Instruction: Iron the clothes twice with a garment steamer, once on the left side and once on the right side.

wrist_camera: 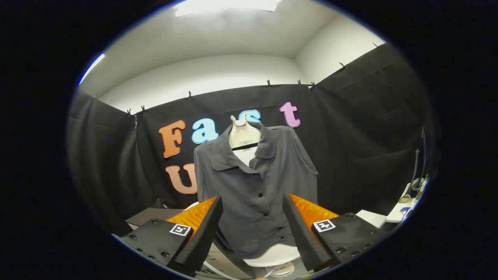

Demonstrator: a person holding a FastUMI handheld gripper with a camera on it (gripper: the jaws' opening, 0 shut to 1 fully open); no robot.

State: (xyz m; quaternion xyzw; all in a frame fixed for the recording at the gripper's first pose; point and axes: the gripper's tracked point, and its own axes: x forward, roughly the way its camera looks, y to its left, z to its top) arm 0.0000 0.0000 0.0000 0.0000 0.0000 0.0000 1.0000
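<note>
While the gripper (253, 229) hangs in front of the booth's black cloth wall, its two fingers (202, 233) stand wide apart with nothing held between them. Straight ahead, framed in the gap between the fingers and beyond their tips, a dark grey short-sleeved button-up shirt (255, 186) is dressed on a white mannequin torso (243, 134). The shirt's collar lies open, showing the white neck and a black hanger bar across it, and a row of small dark buttons runs down the front placket. The shirt hangs upright, its lower hem falling just above the rounded white base of the mannequin (272, 256), which sits on a grey tabletop (225, 264). Below that base a round white foot or disc shows, partly cut off. A pale tube or cord (212, 269) curves over the tabletop near the left finger; what it belongs to I cannot tell. Off to the right, well apart from the shirt, a white shelf or table edge (400, 208) carries several small items too blurred to identify. A garment steamer cannot be made out.
</note>
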